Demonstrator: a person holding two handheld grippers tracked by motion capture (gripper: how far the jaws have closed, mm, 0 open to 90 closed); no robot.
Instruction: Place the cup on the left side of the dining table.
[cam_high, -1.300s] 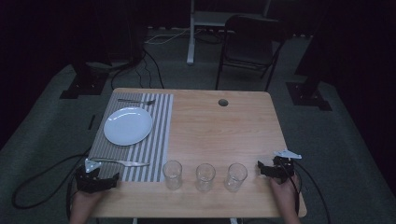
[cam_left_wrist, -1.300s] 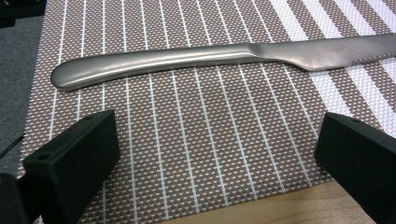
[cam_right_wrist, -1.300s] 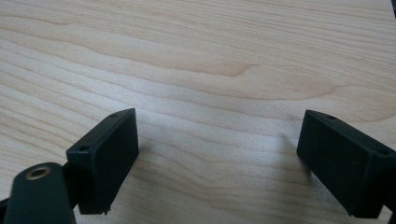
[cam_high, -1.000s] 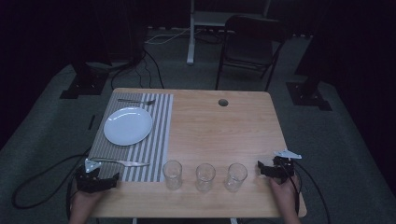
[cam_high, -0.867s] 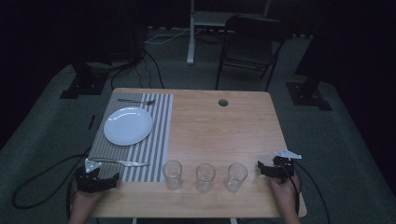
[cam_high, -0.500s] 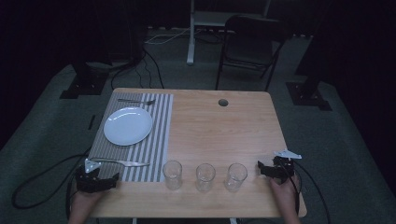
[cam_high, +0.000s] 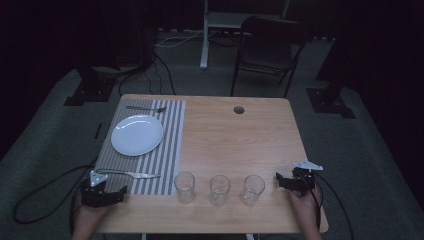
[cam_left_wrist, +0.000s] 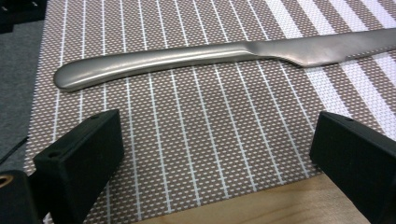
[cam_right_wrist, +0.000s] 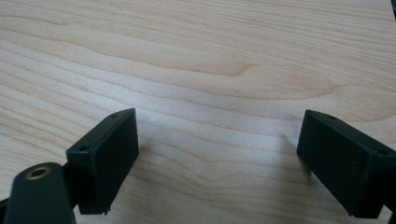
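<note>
A person's two hand-held tongs rest at the near edge of a wooden table (cam_high: 235, 135) set for a meal. The left gripper (cam_high: 117, 196) sits at the near left corner, jaws spread wide and holding nothing, low over the striped placemat (cam_high: 170, 150). In the left gripper view the knife (cam_left_wrist: 210, 56) lies just ahead of the jaws at 12 o'clock, apart from them, its long axis running crosswise to the tongs: rounded handle end toward 10 o'clock, blade running off toward 2 o'clock. From the high view the same knife (cam_high: 131, 174) lies flat along the mat's near edge, handle to the left, just beyond the left gripper and below the white plate (cam_high: 137, 135); a fork (cam_high: 145, 108) lies at the mat's far edge. The right gripper (cam_high: 278, 181) rests at the near right corner, jaws likewise spread and empty over bare wood, pointing toward 9 o'clock at the nearest of three empty glasses (cam_high: 252, 189) lined along the near edge. The left hand is clearly the nearer to the knife; a pickup, by this reading, would mean a short advance with the jaws straddling the handle across its width. Whether the jaw tips touch the mat is hard to tell in the dim light.
</note>
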